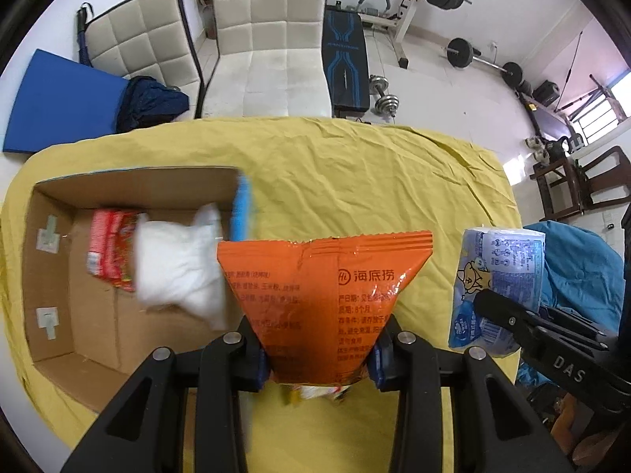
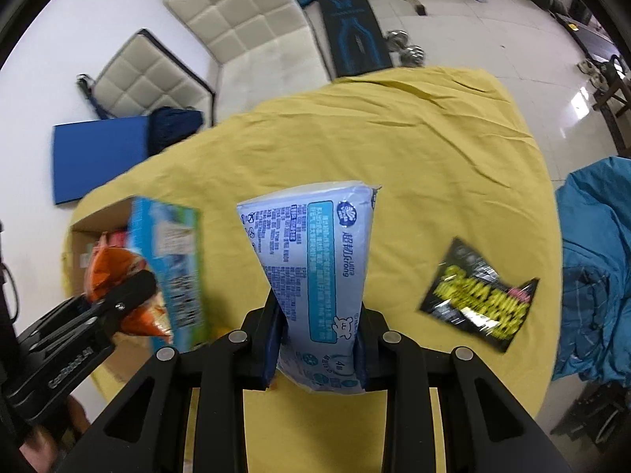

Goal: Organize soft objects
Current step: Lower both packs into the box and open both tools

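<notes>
My left gripper (image 1: 319,358) is shut on an orange snack bag (image 1: 319,287) and holds it above the yellow cloth, just right of an open cardboard box (image 1: 51,276). In the box lie a white soft bundle (image 1: 181,268) and a red packet (image 1: 108,252). My right gripper (image 2: 319,349) is shut on a pale blue tissue pack (image 2: 315,260), which also shows in the left wrist view (image 1: 497,276). The left gripper with the orange bag (image 2: 118,272) shows at the left of the right wrist view. A black and yellow packet (image 2: 479,301) lies on the cloth to the right.
The yellow cloth (image 1: 355,173) covers the table. The box's blue printed side (image 2: 169,260) faces the right gripper. White cushions (image 1: 268,35), a blue mat (image 1: 59,102), weights (image 1: 384,98) and a blue cloth pile (image 2: 595,260) lie beyond the table.
</notes>
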Demonstrator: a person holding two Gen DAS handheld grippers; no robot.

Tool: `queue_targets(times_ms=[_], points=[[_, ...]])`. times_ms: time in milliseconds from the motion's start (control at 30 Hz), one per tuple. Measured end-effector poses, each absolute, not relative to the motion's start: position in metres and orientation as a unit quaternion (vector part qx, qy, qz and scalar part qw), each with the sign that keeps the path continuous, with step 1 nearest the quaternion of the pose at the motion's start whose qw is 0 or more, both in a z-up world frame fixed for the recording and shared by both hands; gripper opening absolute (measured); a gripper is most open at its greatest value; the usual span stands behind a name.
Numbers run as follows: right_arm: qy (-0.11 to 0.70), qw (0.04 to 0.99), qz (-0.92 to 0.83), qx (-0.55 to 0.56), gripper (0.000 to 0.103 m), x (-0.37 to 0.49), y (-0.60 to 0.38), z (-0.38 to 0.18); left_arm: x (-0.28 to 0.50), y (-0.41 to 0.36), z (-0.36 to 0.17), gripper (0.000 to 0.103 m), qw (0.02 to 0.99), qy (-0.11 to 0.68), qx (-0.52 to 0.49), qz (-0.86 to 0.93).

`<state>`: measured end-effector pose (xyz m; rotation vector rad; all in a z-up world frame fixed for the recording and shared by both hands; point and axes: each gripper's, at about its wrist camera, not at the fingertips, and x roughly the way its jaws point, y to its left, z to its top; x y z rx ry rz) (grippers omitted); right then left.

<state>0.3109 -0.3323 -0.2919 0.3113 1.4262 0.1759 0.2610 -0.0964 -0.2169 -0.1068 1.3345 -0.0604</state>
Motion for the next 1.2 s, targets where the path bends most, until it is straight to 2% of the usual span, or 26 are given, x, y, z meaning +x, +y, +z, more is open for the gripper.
queue_targets(times_ms=[267,533,900,1200], points=[[0.639,0.747,0.126,0.133,0.031,0.286,-0.233,-0.255,0.242,0.001,-0.193,0.034,0.792,0.608,-0.053,-0.008],[0.652,0.733,0.151,0.119,0.031,0.270,-0.123,-0.260,0.230,0.096,-0.193,0.034,0.790,0.611,-0.045,0.021],[0.693,0.699,0.136,0.110,0.031,0.261,-0.050,-0.334,0.248,0.170,-0.254,0.034,0.756,0.653,-0.028,0.040],[0.725,0.674,0.115,0.088,0.032,0.259,-0.022,-0.394,0.291,0.180,-0.321,0.034,0.730,0.678,0.048,0.071]])
